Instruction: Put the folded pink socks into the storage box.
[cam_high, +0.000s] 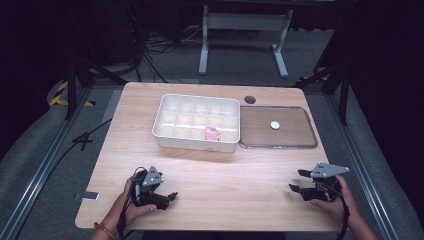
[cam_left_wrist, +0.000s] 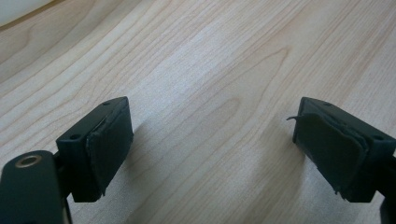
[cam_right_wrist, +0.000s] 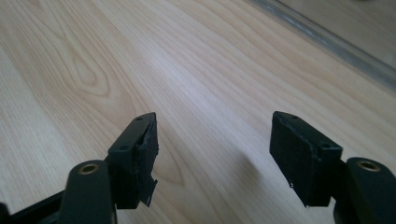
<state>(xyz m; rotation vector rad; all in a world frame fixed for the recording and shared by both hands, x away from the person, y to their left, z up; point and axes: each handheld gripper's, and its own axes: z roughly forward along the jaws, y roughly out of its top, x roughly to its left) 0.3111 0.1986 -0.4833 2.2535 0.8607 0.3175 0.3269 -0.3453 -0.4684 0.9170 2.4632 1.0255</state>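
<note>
Both grippers resting low at near edge of table (cam_high: 200, 170), holding nothing. Left gripper (cam_high: 167, 198) jaws standing spread over bare wood; right gripper (cam_high: 298, 181) jaws likewise spread. White disc (cam_high: 275, 125) lying in clear tray (cam_high: 300, 144), far right, ahead of right gripper and well apart (right hand sitting nearer). Pink piece (cam_high: 213, 133) sitting in front-row cell of white divided box (cam_high: 165, 125), just left of tray.
</note>
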